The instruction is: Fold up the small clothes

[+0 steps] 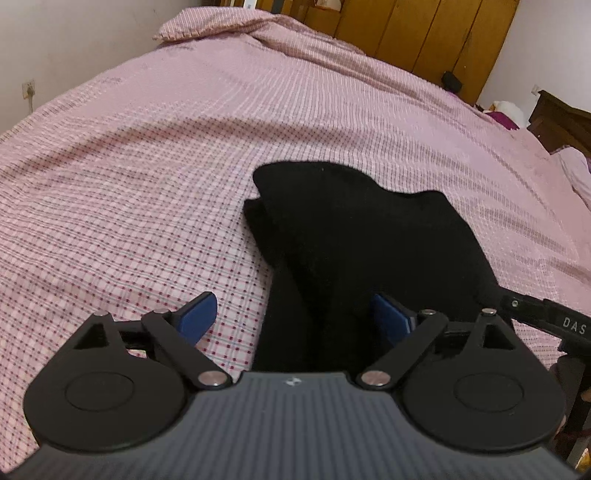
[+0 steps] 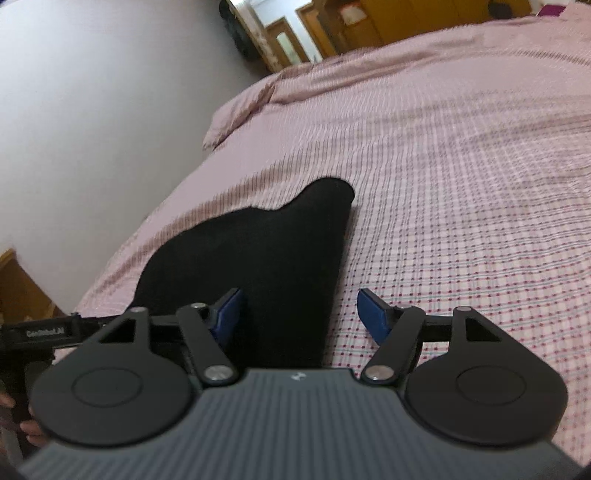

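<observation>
A black garment (image 1: 354, 236) lies folded into a long shape on the pink checked bedspread (image 1: 147, 155). My left gripper (image 1: 295, 315) hovers over its near end, open. Its left blue pad (image 1: 199, 314) is over bare bedspread, and the right pad (image 1: 391, 317) is above the cloth without pressing it. In the right wrist view the same garment (image 2: 266, 251) runs away from my right gripper (image 2: 300, 314), which is open too. There the left pad (image 2: 227, 314) is at the cloth's edge and the right pad (image 2: 373, 314) is over the bedspread (image 2: 461, 184). Neither gripper holds anything.
Each gripper shows at the edge of the other's view: the right one (image 1: 554, 321), the left one (image 2: 44, 332). A pillow (image 1: 207, 26) lies at the bed's far end by a wooden headboard (image 1: 424, 33). A white wall (image 2: 92, 92) borders one side of the bed.
</observation>
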The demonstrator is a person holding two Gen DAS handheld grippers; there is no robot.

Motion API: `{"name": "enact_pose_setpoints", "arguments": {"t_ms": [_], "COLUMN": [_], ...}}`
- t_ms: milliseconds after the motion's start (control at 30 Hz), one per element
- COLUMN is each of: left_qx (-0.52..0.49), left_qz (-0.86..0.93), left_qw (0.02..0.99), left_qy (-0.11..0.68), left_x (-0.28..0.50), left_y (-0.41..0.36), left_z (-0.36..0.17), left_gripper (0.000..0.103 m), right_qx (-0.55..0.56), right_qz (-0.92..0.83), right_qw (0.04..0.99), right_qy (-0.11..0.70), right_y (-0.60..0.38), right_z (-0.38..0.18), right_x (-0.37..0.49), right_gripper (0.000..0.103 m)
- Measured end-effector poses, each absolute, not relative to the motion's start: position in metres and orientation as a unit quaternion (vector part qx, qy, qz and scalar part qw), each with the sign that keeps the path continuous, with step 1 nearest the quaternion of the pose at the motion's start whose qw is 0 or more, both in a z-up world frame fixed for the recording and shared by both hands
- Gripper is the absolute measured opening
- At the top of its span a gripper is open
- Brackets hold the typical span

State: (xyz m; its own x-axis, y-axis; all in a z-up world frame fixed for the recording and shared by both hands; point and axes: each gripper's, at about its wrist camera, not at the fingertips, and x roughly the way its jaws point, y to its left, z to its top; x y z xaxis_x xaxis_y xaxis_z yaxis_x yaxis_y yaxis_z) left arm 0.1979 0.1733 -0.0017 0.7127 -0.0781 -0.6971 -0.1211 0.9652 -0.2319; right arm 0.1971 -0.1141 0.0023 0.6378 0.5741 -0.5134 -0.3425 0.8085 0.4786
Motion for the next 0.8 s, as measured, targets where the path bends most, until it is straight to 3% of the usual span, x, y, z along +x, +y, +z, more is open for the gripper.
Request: {"name": "enact_pose_setpoints", "arguments": {"t_ms": [800], "left_qx": [-0.146], "left_qz": [-0.010], "left_qw": [0.911], "left_qy": [0.385], "left_x": [0.209], "left_y": [0.180], "left_z": [-0.017], "left_gripper": [0.098], "right_qx": [0.214], "right_qz": [0.316], "right_qw": [0.841], "right_qy": [0.384], "right_y": [-0.112], "right_z": [-0.026], "right_x": [0.231], "right_gripper": [0.072]}}
